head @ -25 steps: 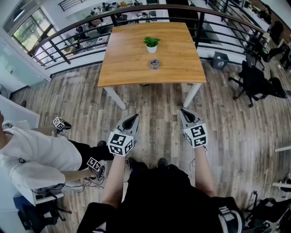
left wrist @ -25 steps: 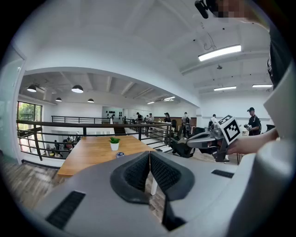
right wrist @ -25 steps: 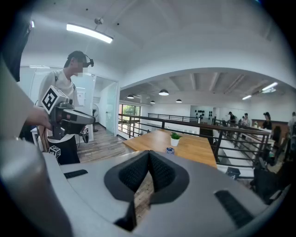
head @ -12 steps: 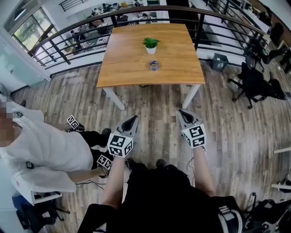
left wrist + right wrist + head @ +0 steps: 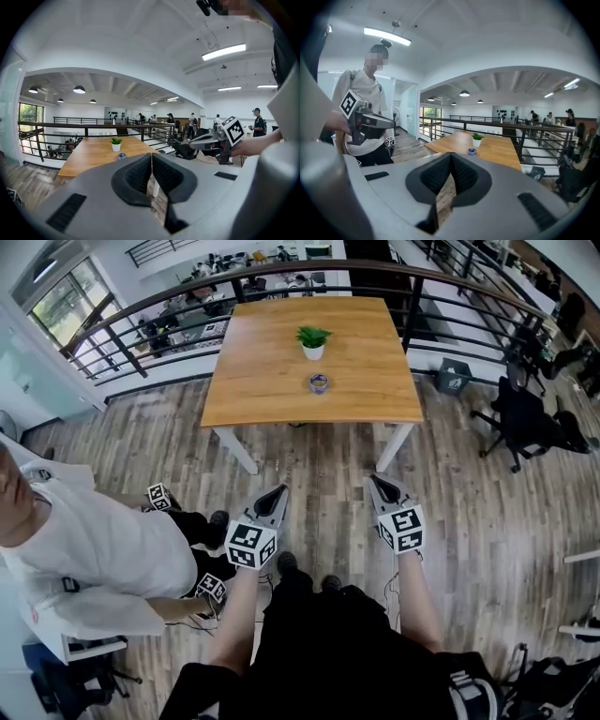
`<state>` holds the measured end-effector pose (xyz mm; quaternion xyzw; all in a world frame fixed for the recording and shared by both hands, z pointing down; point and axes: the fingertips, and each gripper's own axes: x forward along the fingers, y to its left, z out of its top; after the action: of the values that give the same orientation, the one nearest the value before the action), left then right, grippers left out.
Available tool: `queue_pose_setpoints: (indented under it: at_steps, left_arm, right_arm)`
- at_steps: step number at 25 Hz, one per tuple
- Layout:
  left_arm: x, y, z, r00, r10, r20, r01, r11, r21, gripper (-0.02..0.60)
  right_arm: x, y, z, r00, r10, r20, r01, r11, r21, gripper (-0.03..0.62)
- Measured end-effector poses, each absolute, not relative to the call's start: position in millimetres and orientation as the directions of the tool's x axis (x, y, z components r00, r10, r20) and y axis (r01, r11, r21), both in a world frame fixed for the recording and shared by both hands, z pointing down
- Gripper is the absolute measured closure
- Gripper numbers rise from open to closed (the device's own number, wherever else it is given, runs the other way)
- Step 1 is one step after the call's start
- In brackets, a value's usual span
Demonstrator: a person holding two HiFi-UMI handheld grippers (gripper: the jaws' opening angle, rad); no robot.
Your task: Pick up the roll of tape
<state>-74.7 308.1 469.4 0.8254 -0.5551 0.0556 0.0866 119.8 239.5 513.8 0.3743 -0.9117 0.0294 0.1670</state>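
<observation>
A small blue roll of tape (image 5: pixel 319 382) lies near the middle of the wooden table (image 5: pixel 262 390), just in front of a potted plant (image 5: pixel 313 341). My left gripper (image 5: pixel 277 491) and right gripper (image 5: pixel 377 481) hover side by side over the floor, well short of the table. Both are shut and hold nothing. In the left gripper view the tape (image 5: pixel 121 156) sits far beyond the closed jaws, with the right gripper (image 5: pixel 215 140) off to the right. The right gripper view shows the tape (image 5: pixel 472 152) past its own closed jaws.
A person in a white shirt (image 5: pixel 94 559) stands close at my left, holding other marker-cube grippers (image 5: pixel 159 496). A black railing (image 5: pixel 141 310) runs behind the table. Office chairs (image 5: pixel 530 413) and a bin (image 5: pixel 453 378) stand to the right.
The person in white has shifted right, closer to my left gripper. The table sits slightly lower in the head view. Both grippers have stayed shut and in place.
</observation>
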Motion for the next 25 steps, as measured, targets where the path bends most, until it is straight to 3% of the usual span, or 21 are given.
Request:
queue_pose_setpoints:
  at_steps: [25]
  left_arm:
    - [-120.1, 163.6, 490.6, 0.464, -0.862, 0.202, -0.886, -0.449, 0.118, 0.557]
  right_arm:
    - [79.2, 121.2, 538.7, -0.598, -0.712, 0.368, -0.758, 0.651, 0.029, 0.586]
